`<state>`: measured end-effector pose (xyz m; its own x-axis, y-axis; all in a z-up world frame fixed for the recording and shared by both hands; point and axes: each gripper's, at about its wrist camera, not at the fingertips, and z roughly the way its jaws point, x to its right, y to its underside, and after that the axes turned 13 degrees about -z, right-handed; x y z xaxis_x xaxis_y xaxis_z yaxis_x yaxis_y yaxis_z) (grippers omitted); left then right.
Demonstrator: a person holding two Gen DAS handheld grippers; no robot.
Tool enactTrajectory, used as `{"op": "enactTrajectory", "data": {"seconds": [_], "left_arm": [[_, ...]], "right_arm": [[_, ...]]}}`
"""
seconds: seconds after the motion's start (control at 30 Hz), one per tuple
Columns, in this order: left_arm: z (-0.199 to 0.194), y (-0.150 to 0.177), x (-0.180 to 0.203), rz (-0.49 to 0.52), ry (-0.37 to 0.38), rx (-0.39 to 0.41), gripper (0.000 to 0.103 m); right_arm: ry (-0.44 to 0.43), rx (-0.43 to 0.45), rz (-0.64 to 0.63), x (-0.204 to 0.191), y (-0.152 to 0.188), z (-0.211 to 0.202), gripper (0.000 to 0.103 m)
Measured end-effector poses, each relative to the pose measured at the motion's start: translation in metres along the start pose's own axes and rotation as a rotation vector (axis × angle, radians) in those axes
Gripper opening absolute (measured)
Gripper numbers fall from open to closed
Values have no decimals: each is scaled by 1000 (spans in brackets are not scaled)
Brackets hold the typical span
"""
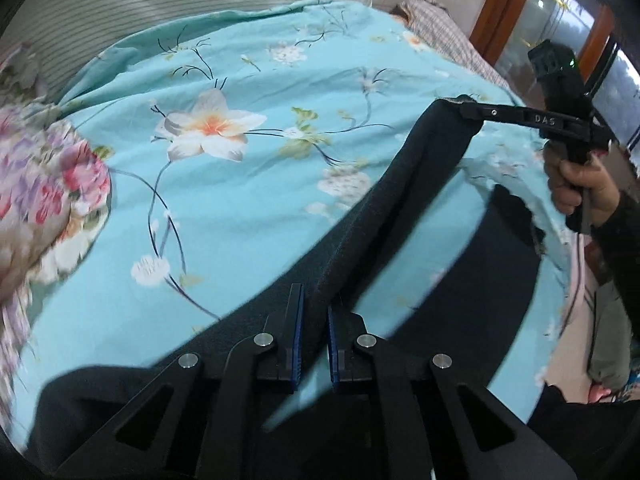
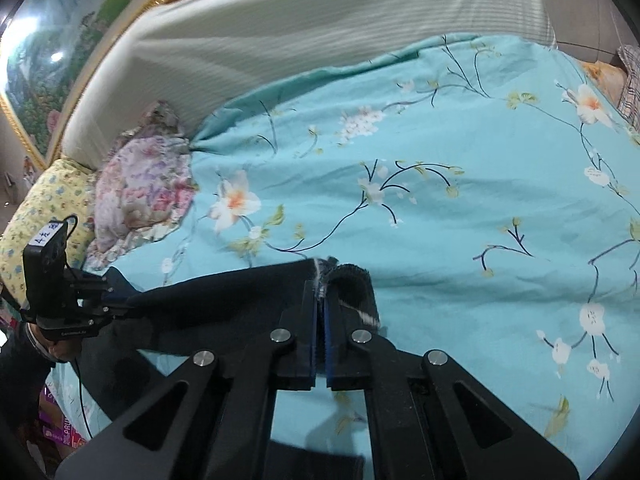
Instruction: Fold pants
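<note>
Dark navy pants [image 1: 404, 204] hang stretched above a turquoise floral bedspread [image 1: 240, 208]. My left gripper [image 1: 314, 300] is shut on one end of the fabric, which runs up and right to my right gripper [image 1: 466, 109], shut on the other end near the frayed hem. In the right wrist view my right gripper [image 2: 320, 300] pinches the hem edge of the pants [image 2: 224, 296], which stretch left to my left gripper [image 2: 116, 304]. More of the pants [image 1: 500, 280] drape below over the bed.
A pink floral pillow [image 1: 48, 192] lies at the left, also in the right wrist view [image 2: 140, 192]. A striped cream headboard [image 2: 280, 32] stands behind the bed. A plaid pillow [image 1: 440, 28] lies far right. The bed's edge [image 1: 568, 280] drops off at right.
</note>
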<state>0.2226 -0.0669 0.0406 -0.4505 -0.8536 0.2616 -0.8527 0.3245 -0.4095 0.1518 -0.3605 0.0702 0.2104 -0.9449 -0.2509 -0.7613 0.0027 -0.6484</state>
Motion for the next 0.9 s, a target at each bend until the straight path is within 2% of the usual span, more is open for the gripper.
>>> {"op": "enactTrajectory", "data": {"seconds": [0.27, 0.57, 0.9], "left_arm": [[-24, 51, 25, -72, 58, 40, 8], [-27, 104, 42, -104, 61, 42, 8], [-22, 127, 54, -110, 54, 49, 8]], "right_arm": [[-54, 51, -22, -7, 33, -37, 3], [-73, 52, -51, -23, 81, -67, 3], [-39, 16, -48, -27, 120, -75, 3]]}}
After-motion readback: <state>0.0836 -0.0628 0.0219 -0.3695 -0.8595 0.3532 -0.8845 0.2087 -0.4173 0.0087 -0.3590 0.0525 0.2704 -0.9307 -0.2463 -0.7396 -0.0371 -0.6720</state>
